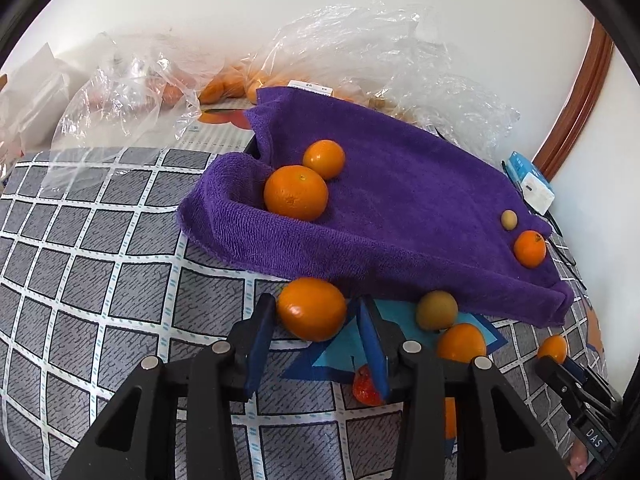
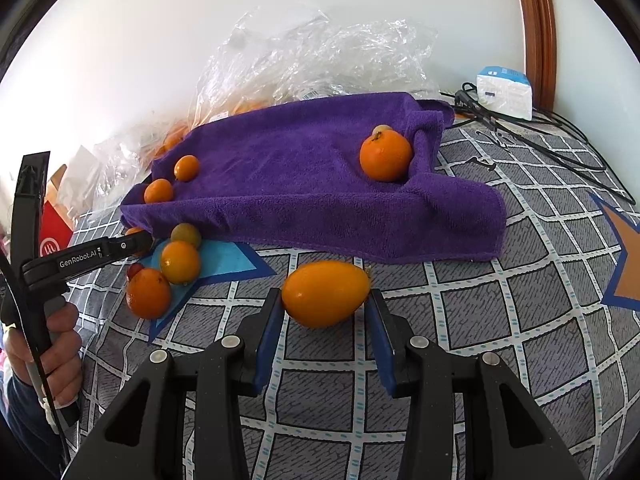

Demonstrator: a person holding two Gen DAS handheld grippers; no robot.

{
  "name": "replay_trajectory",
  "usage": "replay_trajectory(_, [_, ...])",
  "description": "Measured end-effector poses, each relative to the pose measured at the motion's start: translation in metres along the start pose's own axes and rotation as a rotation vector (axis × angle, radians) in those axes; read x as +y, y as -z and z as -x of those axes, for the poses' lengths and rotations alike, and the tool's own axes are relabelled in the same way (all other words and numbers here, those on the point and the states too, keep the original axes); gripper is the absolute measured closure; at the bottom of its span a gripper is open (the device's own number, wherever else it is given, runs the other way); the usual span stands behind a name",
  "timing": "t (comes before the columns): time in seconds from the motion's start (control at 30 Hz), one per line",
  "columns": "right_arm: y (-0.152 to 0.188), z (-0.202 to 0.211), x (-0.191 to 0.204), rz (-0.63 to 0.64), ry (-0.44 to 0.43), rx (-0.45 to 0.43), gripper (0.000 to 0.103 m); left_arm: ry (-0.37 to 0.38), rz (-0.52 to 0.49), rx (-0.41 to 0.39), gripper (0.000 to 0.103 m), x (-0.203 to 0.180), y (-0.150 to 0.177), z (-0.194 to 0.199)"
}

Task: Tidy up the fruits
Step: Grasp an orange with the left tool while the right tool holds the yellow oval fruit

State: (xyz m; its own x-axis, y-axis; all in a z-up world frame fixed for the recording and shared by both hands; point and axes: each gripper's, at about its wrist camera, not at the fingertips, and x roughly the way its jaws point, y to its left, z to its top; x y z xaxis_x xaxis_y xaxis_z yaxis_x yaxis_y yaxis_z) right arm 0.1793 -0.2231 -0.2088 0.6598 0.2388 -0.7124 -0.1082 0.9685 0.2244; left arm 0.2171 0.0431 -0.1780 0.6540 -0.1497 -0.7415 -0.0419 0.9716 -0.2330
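Grey checked tablecloth [image 1: 100, 260] against a white wall, purple towel [image 1: 400, 200] spread at the back as the drop spot. Behind it, two clear plastic bags [image 1: 120, 92] holding more oranges; can't count those.

On the towel, left to right: big orange [image 1: 296, 192] touching a smaller orange [image 1: 324, 158] at the left fold. Far right, little orange [image 1: 530, 248] just beside a tiny tan fruit [image 1: 509, 220]. Four pieces placed.

Off the towel, on the cloth just in front:
- left gripper [image 1: 312, 320], jaws loose around a loose orange [image 1: 312, 308]. Left pad touching, right pad apart, so no grip.
- cluster beside it: greenish-brown fruit [image 1: 436, 310], front orange [image 1: 460, 342], low orange [image 2: 148, 292], small red fruit [image 1: 366, 390].
- further right, right gripper [image 2: 326, 308] clamped on an oval yellow fruit [image 2: 326, 292], both pads on it, near the towel's front edge.

Tally outside the bags: six oranges (three on, three off), plus one each of tan, greenish-brown, red and oval.

Probably under half done: four on, six still to go. Can't tell the grouping rule on the towel.
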Motion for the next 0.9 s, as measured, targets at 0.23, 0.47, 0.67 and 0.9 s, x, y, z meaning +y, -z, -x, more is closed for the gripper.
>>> replay_trajectory(0.23, [0.000, 0.001, -0.001, -0.010, -0.001, -0.003, 0.061, 0.006, -0.007, -0.029, 0.071, -0.001, 0.000, 0.001])
replay_trajectory(0.47, [0.000, 0.001, -0.002, -0.014, -0.001, -0.006, 0.061, 0.026, -0.007, -0.046, 0.072, 0.001, 0.000, 0.007])
replay_trajectory(0.67, [-0.001, 0.001, -0.002, -0.017, -0.001, -0.006, 0.061, 0.053, 0.000, -0.057, 0.072, 0.002, 0.000, 0.014])
replay_trajectory(0.9, [-0.001, 0.001, -0.002, -0.020, 0.002, -0.005, 0.061, 0.039, 0.004, -0.014, 0.072, 0.001, 0.000, 0.008])
